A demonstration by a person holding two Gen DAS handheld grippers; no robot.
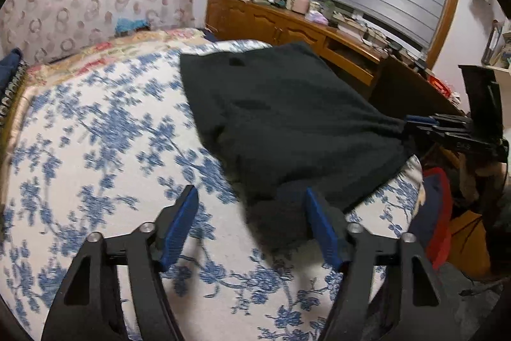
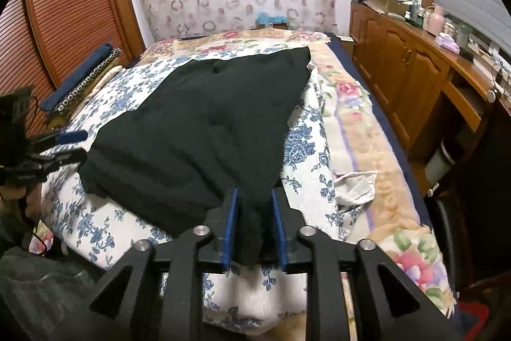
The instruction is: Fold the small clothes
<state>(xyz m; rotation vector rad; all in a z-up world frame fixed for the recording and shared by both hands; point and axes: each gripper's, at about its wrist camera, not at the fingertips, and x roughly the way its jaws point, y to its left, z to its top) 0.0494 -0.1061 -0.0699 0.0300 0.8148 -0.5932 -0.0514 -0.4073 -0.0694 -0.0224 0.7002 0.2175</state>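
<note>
A dark knit garment (image 1: 281, 117) (image 2: 204, 130) lies spread flat on a bed's blue-flowered quilt (image 1: 95, 149) (image 2: 306, 149). My left gripper (image 1: 250, 197) is open over the garment's near corner; the cloth lies by its right pad without being pinched. In the right wrist view the left gripper (image 2: 76, 146) shows at the garment's left edge. My right gripper (image 2: 254, 192) has a bunched corner of the garment between its blue pads, which stand a little apart and do not squeeze it. The left wrist view shows the right gripper (image 1: 410, 124) at the garment's right corner.
A wooden sideboard (image 1: 287, 24) (image 2: 399, 69) crowded with clutter runs along the bed's right side. A crumpled white cloth (image 2: 354, 184) lies on the flowered blanket. A navy studded item (image 2: 83, 82) sits by the louvred door (image 2: 64, 5). A red and blue bundle (image 1: 437, 213) rests past the bed's edge.
</note>
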